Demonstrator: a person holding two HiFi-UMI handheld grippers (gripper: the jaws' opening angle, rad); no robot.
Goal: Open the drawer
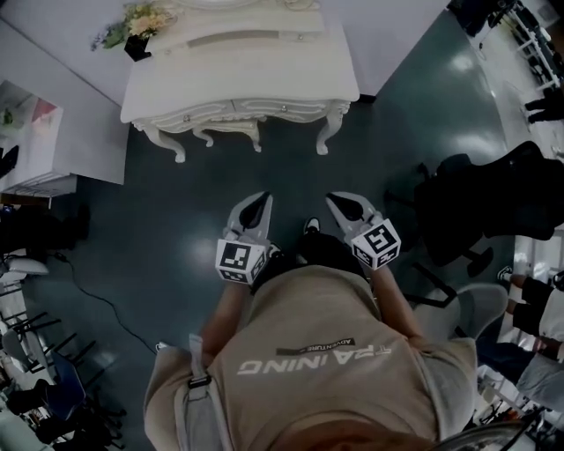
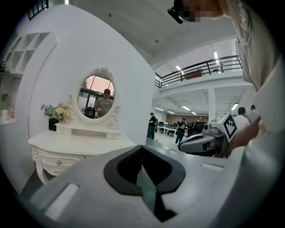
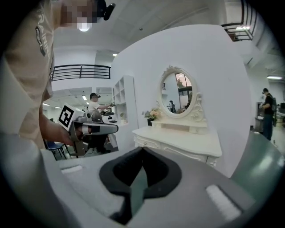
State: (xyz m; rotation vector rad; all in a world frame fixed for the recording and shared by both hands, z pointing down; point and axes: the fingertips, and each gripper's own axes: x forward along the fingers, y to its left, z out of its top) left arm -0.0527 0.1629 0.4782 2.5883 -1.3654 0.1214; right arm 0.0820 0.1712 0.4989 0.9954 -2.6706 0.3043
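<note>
Jaws together, empty — left gripper [image 1: 261, 199], right gripper [image 1: 336, 200] — well apart from dressing table [image 1: 238, 84]; drawer [image 1: 280, 108] shut.

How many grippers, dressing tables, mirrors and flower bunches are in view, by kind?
grippers: 2, the left gripper and the right gripper
dressing table: 1
oval mirror: 1
flower bunch: 1
Total: 5

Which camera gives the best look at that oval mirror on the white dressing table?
The left gripper view: the oval mirror faces it almost squarely, carved frame and reflection plain. The right gripper view shows it narrower, from the side. The head view looks down on the dressing table, so the mirror hardly shows.
</note>
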